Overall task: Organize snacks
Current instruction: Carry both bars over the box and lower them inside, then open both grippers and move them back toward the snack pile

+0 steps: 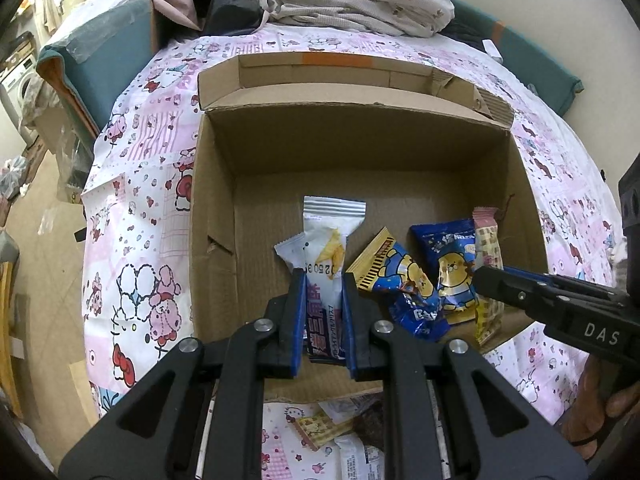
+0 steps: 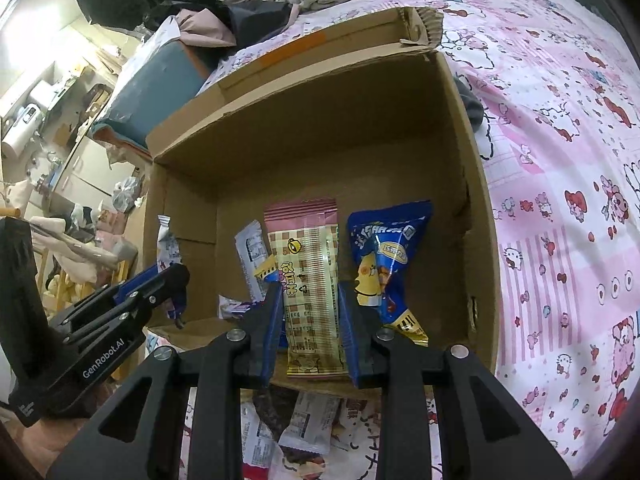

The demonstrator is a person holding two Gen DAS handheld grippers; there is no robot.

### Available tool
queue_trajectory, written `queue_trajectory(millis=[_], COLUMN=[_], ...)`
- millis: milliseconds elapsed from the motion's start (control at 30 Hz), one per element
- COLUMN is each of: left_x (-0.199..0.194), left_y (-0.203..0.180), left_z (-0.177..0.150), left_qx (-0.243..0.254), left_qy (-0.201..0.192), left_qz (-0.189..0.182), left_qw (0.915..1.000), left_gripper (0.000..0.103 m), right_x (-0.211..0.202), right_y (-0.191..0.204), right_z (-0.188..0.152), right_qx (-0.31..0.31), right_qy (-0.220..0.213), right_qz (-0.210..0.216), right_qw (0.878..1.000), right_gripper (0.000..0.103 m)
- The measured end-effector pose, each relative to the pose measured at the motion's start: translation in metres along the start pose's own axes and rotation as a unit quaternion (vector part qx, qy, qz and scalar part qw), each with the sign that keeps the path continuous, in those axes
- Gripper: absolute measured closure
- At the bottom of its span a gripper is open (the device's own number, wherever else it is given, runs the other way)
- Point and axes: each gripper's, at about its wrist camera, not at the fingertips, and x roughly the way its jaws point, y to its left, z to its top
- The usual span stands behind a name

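We note the left gripper clamped on a white snack packet held over the cardboard box, which sits on a cartoon-print bedsheet. The right gripper is clamped on a pink-and-cream checked wafer packet, also above the box. Only the left wrist view shows "DAS" on the right gripper's body; only the right wrist view shows "GenRobot.AI" on the left gripper's. Two blue cartoon-bear packets lie inside the box. More packets lie on the sheet just outside the box's near wall.
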Motion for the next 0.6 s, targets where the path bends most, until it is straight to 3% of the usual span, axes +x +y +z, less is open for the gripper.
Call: queue_trajectory(millis=[133, 233, 267, 300, 367, 467, 600], left_x=[-0.001, -0.004, -0.005, -0.006, -0.010, -0.014, -0.016], left_y=[0.002, 0.001, 0.000, -0.002, -0.002, 0.001, 0.005], left_z=[-0.001, -0.002, -0.002, -0.002, -0.002, -0.001, -0.001], left_qx=[-0.004, -0.004, 0.000, 0.003, 0.001, -0.013, -0.022], left_qy=[0.002, -0.001, -0.001, -0.002, -0.009, -0.019, -0.018], left_qz=[-0.004, -0.002, -0.002, -0.001, -0.001, -0.002, -0.008], left_qw=[1.0000, 1.0000, 1.0000, 1.0000, 1.0000, 0.9997, 0.9996], left_gripper=[0.086, 0.073, 0.069, 0.067, 0.049, 0.023, 0.022], right_x=[-0.003, -0.008, -0.010, -0.012, -0.018, -0.023, -0.024], right_y=[0.001, -0.001, -0.001, -0.002, -0.001, -0.001, 0.001], right_z=[0.001, 0.002, 0.002, 0.003, 0.003, 0.003, 0.004], right_qx=[-0.003, 0.006, 0.008, 0.011, 0.011, 0.007, 0.008], right_qy=[-0.008, -0.019, -0.022, -0.028, -0.045, -0.051, -0.050], right_qz=[0.001, 0.018, 0.023, 0.025, 0.031, 0.030, 0.029], right_qw=[1.000, 1.000, 0.999, 0.999, 0.998, 0.998, 0.998], right_gripper=[0.072, 0.070, 0.062, 0.044, 0.031, 0.031, 0.031])
